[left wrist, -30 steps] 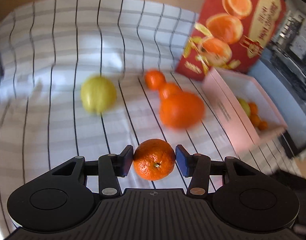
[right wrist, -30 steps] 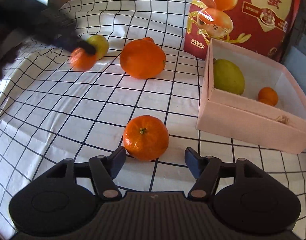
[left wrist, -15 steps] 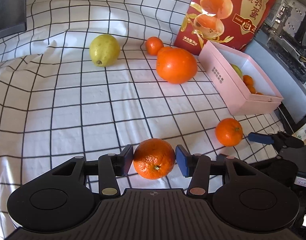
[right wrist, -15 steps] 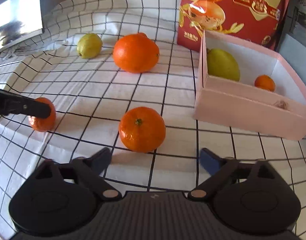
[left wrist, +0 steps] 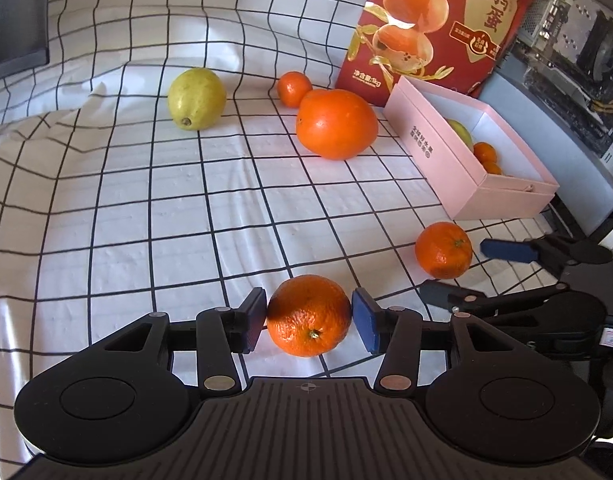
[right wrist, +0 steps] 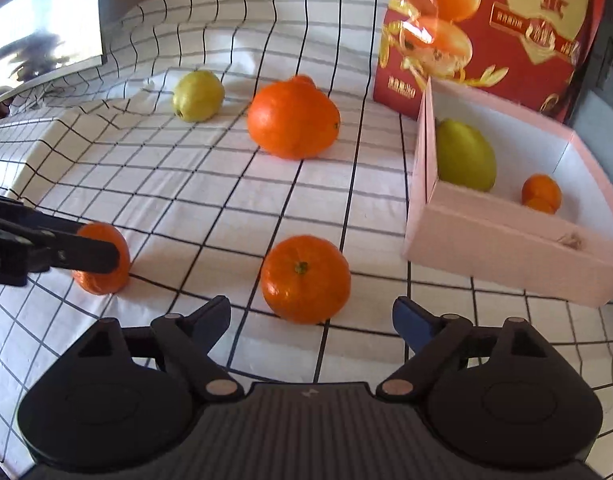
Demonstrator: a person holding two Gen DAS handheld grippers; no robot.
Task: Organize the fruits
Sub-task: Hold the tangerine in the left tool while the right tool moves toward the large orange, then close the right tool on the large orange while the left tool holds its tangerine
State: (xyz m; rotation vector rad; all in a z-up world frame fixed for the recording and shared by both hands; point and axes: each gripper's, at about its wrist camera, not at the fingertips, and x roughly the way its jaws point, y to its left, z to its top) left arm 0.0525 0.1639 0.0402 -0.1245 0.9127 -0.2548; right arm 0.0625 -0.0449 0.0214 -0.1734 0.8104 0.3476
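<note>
Carried back from the pink box (left wrist: 458,168), the left gripper (left wrist: 308,320) clamps a tangerine (left wrist: 308,316). Beside that box, the right gripper (right wrist: 311,320), jaws just narrowing yet released, faces a second tangerine (right wrist: 305,278) on the checked cloth (right wrist: 210,184).

The red carton (left wrist: 438,28) runs off the top edge in both views, and in the right view its print is blurred. There a small tangerine (right wrist: 304,79) shows only as a sliver behind the big orange (right wrist: 292,120). The pink box (left wrist: 438,148) wall hides most of the green fruit (left wrist: 462,134) from the left view. The left gripper's finger (right wrist: 86,254) covers part of its mandarin (right wrist: 106,276)
</note>
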